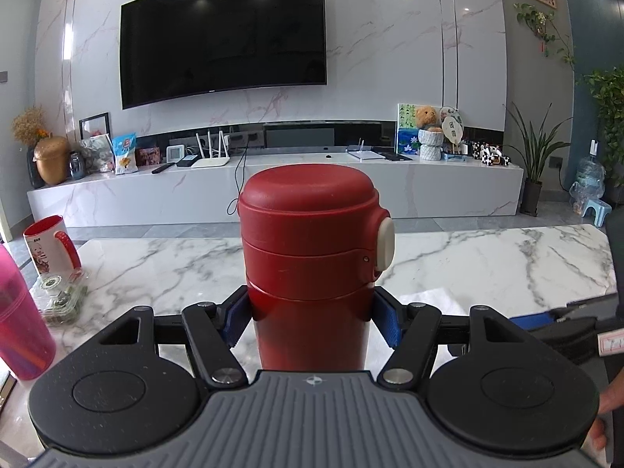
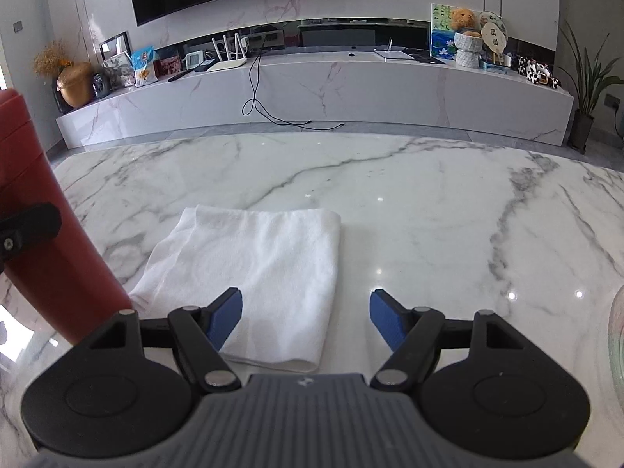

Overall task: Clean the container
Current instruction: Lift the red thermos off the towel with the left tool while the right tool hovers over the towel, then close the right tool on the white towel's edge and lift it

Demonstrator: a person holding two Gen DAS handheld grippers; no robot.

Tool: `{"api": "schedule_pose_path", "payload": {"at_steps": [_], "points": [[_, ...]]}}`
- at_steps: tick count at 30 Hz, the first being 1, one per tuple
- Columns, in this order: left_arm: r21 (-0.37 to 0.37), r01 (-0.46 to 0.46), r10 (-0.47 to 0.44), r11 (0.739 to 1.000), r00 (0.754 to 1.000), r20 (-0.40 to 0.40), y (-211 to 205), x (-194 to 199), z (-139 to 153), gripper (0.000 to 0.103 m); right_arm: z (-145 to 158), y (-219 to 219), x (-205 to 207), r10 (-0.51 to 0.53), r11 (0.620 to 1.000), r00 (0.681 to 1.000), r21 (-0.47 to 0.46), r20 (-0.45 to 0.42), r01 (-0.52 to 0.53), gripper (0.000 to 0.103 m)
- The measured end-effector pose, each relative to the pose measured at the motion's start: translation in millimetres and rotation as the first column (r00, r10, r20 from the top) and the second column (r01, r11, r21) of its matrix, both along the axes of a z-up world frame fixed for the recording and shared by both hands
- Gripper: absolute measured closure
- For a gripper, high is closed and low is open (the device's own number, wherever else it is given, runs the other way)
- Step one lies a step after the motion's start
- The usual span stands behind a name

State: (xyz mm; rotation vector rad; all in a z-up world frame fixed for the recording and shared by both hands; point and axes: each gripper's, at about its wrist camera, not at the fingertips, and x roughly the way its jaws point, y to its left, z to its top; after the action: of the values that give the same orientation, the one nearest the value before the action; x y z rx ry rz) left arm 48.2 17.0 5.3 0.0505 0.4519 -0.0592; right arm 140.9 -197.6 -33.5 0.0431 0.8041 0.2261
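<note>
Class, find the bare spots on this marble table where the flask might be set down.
Free: the marble right of the white towel and beyond it. Crowded: the left edge, with the mug, pink cup and plastic box left of the red flask.

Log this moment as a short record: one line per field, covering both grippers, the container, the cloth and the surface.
left gripper: shut on the red flask
red flask: upright, lid closed, gripped just below the lid
right gripper: open, holding nothing, above the towel's near edge
white towel: folded, flat on the table
marble table: bears the towel
</note>
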Motion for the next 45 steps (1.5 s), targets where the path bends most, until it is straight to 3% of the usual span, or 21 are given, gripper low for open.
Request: {"api": "schedule_pose_path", "payload": {"at_steps": [5, 18, 21, 25, 29, 31, 37, 45], "points": [[-0.003, 0.000, -0.001, 1.000, 1.000, -0.012, 8, -5, -2, 0.040, 6, 17, -5, 0.023, 0.995, 0.999, -0.100, 0.038, -0.019, 0.021], [0.000, 0.020, -0.020, 1.000, 1.000, -0.005, 15, -16, -7, 0.040, -1, 10, 4, -0.030, 0.999, 0.999, -0.032, -0.019, 0.030, 0.024], [0.000, 0.024, -0.024, 1.000, 1.000, -0.008, 15, -16, -7, 0.040, -4, 9, 5, -0.042, 0.999, 0.998, -0.031, -0.038, 0.041, 0.035], [0.000, 0.031, -0.031, 1.000, 0.999, -0.014, 17, -17, -6, 0.040, -10, 10, 6, -0.040, 0.999, 0.997, -0.034, -0.067, 0.038, 0.039], [0.000, 0.038, -0.038, 0.999, 0.999, -0.019, 18, -18, -5, 0.040, -12, 14, 4, -0.015, 0.999, 0.998, -0.038, -0.069, 0.012, 0.050], [-0.001, 0.039, -0.039, 0.999, 0.999, -0.022, 19, -19, -5, 0.040, -11, 15, 2, 0.003, 1.000, 0.998, -0.028, -0.066, -0.005, 0.062], [-0.004, 0.042, -0.042, 0.999, 0.999, -0.026, 20, -19, -5, 0.040, -9, 16, -3, 0.033, 0.999, 0.998, -0.029, -0.058, -0.035, 0.085], [-0.005, 0.048, -0.048, 0.999, 0.999, -0.021, 20, -21, -5, 0.040, 0, 9, -13, 0.059, 0.996, 0.997, -0.061, -0.045, -0.062, 0.090]]}}
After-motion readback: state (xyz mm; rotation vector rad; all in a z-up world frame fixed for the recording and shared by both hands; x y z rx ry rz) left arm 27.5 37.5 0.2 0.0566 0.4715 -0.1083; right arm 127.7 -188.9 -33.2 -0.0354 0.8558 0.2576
